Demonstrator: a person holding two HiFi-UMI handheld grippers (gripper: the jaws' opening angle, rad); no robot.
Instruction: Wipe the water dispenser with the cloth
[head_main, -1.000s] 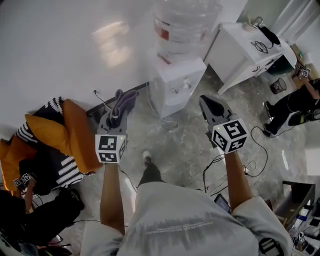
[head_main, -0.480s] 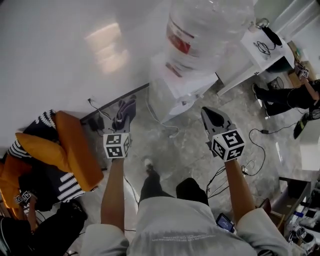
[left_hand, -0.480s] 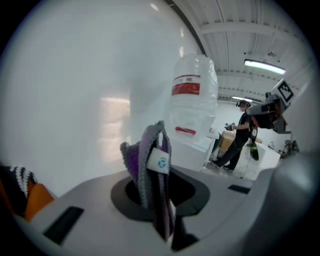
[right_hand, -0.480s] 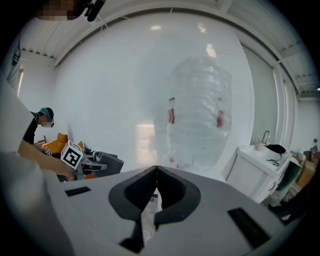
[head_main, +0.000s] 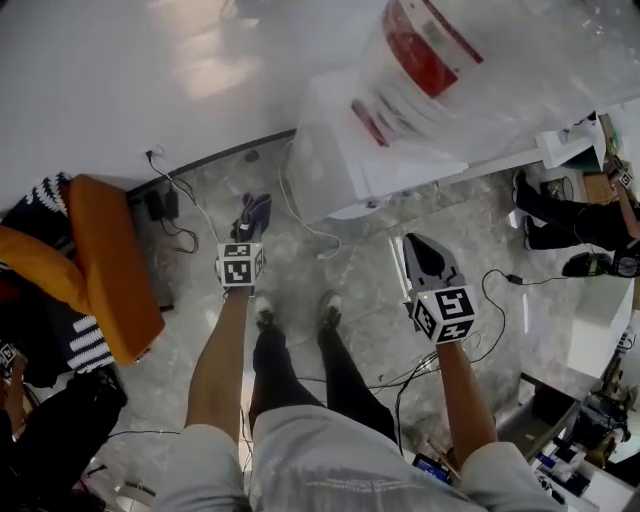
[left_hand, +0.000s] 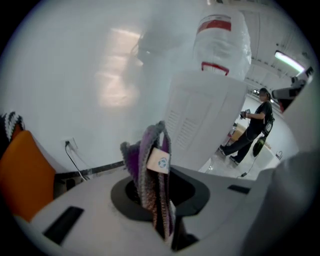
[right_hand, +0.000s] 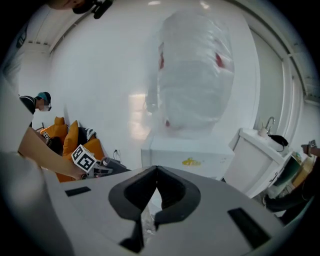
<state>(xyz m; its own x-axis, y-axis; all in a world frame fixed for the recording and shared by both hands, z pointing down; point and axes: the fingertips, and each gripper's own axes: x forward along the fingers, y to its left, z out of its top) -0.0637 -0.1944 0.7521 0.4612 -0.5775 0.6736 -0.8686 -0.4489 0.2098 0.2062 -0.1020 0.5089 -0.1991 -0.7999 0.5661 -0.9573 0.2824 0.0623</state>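
Note:
The white water dispenser (head_main: 345, 165) stands against the wall with a big clear bottle (head_main: 480, 60) on top; it also fills the left gripper view as a louvred side panel (left_hand: 200, 120) and shows front-on as the dispenser (right_hand: 187, 155) in the right gripper view. My left gripper (head_main: 252, 213) is shut on a purple-grey knitted cloth (left_hand: 150, 172), which sticks up between the jaws with a small label. It hangs a short way left of the dispenser. My right gripper (head_main: 420, 245) is shut and holds nothing, below the dispenser's front.
An orange cushion chair (head_main: 105, 265) sits at the left by a wall socket and cables (head_main: 165, 195). More cables (head_main: 470, 330) lie on the marble floor at the right. A white sink cabinet (right_hand: 260, 155) stands right of the dispenser. Another person (left_hand: 252, 125) stands beyond it.
The person has walked closer: the dispenser and bottle now loom larger and nearer at the top. Both grippers have stayed shut, the left one keeping the cloth.

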